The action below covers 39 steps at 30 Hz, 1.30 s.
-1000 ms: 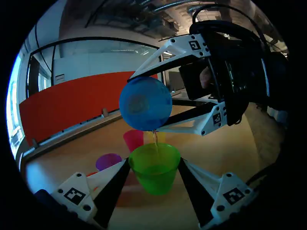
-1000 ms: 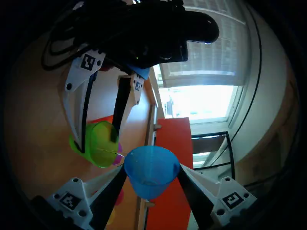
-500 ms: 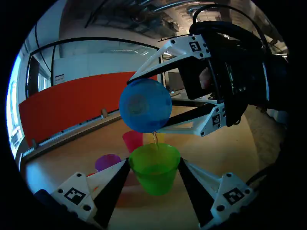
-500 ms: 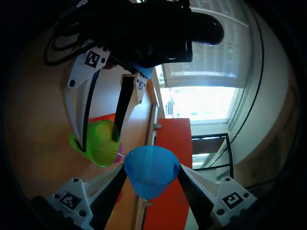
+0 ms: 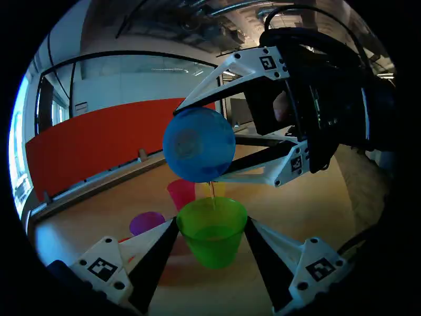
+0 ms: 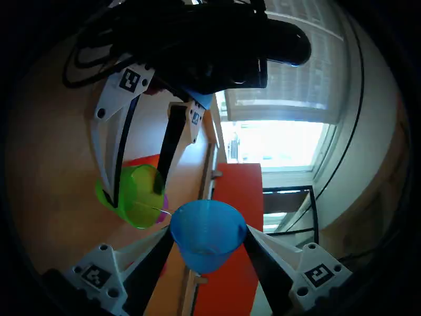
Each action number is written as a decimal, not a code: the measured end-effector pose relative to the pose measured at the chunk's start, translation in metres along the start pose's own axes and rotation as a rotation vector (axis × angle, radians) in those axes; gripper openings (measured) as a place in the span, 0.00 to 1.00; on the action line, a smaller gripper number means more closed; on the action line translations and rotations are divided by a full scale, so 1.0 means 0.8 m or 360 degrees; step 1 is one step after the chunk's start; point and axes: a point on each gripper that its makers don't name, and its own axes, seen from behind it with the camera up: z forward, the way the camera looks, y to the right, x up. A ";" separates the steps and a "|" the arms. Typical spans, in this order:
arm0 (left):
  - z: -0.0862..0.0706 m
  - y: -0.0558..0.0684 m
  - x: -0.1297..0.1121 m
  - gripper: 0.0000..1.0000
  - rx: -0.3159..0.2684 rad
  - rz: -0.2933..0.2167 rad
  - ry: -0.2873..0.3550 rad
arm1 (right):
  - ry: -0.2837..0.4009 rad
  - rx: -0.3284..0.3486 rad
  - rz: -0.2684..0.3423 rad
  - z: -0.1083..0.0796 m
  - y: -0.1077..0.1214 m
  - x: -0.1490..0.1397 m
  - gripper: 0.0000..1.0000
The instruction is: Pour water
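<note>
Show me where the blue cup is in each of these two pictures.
Left gripper view: blue cup upper middle, tipped with its base toward the camera, just above the green cup.
Right gripper view: blue cup bottom middle, with the green cup up and to its left.
Shared landmark: the green cup, close beside the blue one in both.

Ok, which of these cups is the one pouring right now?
The blue cup, tilted in the right claw, with a thin stream falling into the upright green cup below. The pink cup and purple cup stand upright behind.
</note>
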 end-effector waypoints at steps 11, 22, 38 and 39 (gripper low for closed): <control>0.000 0.002 0.002 0.89 -0.0006 0.0002 0.0005 | 0.0006 -0.0010 -0.0028 0.000 -0.001 0.006 0.92; 0.001 0.002 0.004 0.89 -0.0005 0.0000 0.0010 | 0.0005 -0.0011 -0.0082 0.005 -0.003 0.006 0.93; 0.001 0.002 0.005 0.89 -0.0006 -0.0007 0.0017 | 0.0002 -0.0009 -0.0148 0.011 -0.004 0.006 0.93; 0.001 0.002 0.005 0.89 -0.0006 -0.0007 0.0017 | 0.0002 -0.0009 -0.0152 0.011 -0.004 0.006 0.92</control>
